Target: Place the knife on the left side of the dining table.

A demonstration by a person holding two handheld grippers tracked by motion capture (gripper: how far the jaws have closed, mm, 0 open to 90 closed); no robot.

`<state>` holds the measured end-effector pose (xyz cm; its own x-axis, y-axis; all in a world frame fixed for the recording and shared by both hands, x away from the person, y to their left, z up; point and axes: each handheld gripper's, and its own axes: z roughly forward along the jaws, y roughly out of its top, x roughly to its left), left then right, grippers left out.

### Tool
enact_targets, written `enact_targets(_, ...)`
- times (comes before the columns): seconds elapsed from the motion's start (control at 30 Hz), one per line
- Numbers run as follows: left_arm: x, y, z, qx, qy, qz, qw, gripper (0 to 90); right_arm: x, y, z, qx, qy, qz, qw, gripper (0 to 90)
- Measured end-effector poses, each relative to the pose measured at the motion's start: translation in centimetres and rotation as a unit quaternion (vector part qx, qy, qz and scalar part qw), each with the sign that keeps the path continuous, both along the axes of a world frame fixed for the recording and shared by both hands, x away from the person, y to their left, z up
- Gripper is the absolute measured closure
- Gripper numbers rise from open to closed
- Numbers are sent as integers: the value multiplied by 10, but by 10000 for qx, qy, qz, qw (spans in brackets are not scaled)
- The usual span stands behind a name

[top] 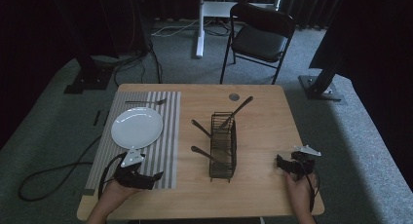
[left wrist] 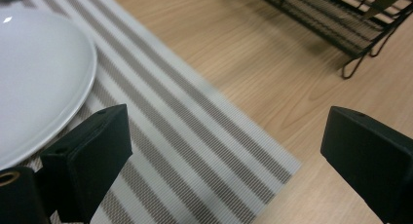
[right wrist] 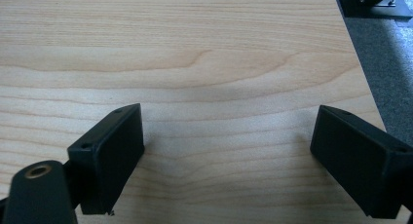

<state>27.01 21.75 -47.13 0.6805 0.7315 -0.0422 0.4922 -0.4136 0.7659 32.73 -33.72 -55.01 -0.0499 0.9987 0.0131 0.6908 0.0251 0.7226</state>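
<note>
A white plate (top: 137, 127) lies on a grey striped placemat (top: 168, 136) on the left half of the wooden table (top: 263, 136). A fork (top: 146, 102) rests on the mat behind the plate. A black wire cutlery basket (top: 223, 147) stands mid-table with three dark-handled utensils (top: 237, 110) sticking out of it. My left gripper (top: 157, 177) is held low over the mat's near right corner, open and empty (left wrist: 226, 129), with the plate (left wrist: 34, 83) to its left and the basket (left wrist: 341, 24) ahead. My right gripper (top: 280, 161) hovers near the table's right edge, open over bare wood (right wrist: 226, 131).
A black folding chair (top: 260, 39) stands beyond the table, with a white stand leg (top: 199, 24) and dark stand bases (top: 321, 87) on the grey carpet. A small round metal disc (top: 234, 96) is set in the tabletop at the back. Cables lie on the floor at left.
</note>
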Motion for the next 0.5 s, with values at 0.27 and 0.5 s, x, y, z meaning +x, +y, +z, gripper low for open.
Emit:
enact_targets(0.27, -3, -13, 16, -95, -181, -232, 9995, 46, 0, 0, 0, 0, 0, -2, 10000, 117)
enact_targets(0.5, -6, -26, 31, -212, -359, -431, 9982, 55, 0, 0, 0, -1, 0, -3, 10000, 118)
